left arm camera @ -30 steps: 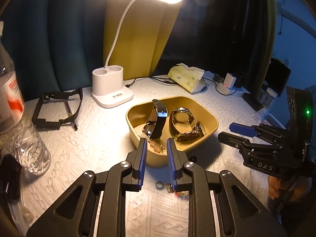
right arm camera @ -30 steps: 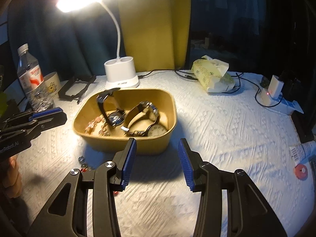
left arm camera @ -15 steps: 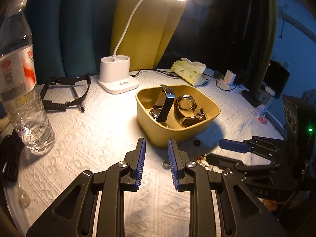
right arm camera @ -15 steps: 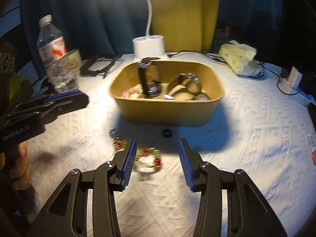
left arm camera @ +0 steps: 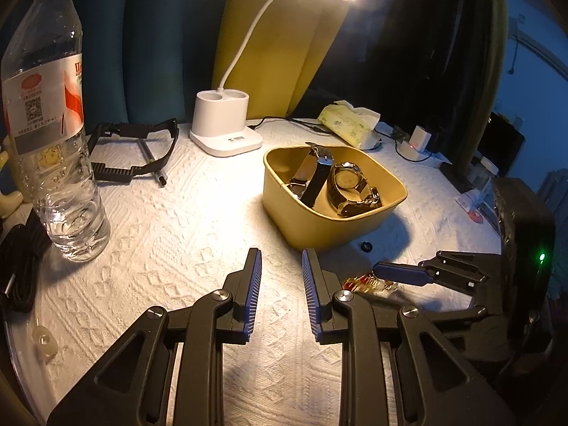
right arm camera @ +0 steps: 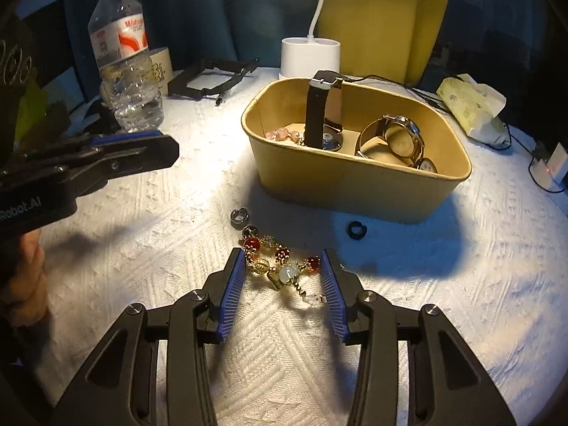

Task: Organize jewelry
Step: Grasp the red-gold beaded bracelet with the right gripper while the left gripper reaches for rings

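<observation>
A beaded bracelet (right arm camera: pixel 280 266) with red, gold and pale beads lies on the white cloth between the pads of my right gripper (right arm camera: pixel 282 269). Its jaws are closing, and the outer beads sit right at the blue pads without being squeezed. The left wrist view shows the same bracelet (left arm camera: pixel 362 280) under the right gripper (left arm camera: pixel 397 273). My left gripper (left arm camera: pixel 280 266) hovers above bare cloth, narrowly open and holding nothing. A tan box (right arm camera: pixel 355 163) behind the bracelet holds watches and a pink bracelet. A silver ring (right arm camera: pixel 239 216) and a black ring (right arm camera: pixel 355 229) lie in front of the box.
A water bottle (left arm camera: pixel 53 142) stands at the left, a white lamp base (left arm camera: pixel 223 124) behind the box. A black frame with a pen (left arm camera: pixel 135 152) lies at the back left. A tissue pack (right arm camera: pixel 472 106) and a charger (right arm camera: pixel 553 167) sit at the right.
My right gripper came down and forward over the bracelet, and its jaws narrowed around it. My left gripper drifted left, away from the box and toward the bottle.
</observation>
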Tool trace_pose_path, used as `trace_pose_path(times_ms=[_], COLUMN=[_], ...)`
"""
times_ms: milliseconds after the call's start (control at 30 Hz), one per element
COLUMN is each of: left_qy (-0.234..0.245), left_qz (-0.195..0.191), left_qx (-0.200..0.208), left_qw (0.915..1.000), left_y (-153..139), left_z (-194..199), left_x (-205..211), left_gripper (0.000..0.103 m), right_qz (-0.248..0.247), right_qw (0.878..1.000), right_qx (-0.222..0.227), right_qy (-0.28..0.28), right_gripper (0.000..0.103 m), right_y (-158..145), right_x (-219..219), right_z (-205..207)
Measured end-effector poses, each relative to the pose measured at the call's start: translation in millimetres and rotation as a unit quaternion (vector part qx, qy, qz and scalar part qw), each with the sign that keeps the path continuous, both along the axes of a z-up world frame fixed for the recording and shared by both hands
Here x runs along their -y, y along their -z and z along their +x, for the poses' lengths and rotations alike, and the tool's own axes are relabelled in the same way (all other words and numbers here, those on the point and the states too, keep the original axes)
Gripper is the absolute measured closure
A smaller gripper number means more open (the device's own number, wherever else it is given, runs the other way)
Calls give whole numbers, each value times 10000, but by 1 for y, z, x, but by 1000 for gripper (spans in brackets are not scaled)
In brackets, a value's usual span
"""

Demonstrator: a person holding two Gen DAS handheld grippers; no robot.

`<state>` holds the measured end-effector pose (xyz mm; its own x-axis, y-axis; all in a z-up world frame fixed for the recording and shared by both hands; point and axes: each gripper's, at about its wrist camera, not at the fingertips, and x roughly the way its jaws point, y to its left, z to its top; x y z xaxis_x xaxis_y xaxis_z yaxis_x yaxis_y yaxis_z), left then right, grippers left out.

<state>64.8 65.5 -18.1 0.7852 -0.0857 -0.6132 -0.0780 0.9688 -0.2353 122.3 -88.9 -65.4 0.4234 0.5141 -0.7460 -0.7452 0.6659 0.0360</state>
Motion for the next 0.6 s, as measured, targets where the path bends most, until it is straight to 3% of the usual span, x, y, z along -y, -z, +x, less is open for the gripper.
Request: trace_pose_path(times_ms=[33, 600], left_qy=[6, 439], left_qz=[3, 195], left_qx=[-16, -331], left_qw=[10000, 9983], left_y=[1, 7], left_z=[0, 14], left_x=[0, 37], left_gripper=[77, 77], right_qz=[37, 676], right_qw=[10000, 9971], right_qx=[-17, 132], right_qy=[31, 323], right_gripper=[84, 84], right_y=[-1, -22], right_x=[3, 46], right_z=[2, 7])
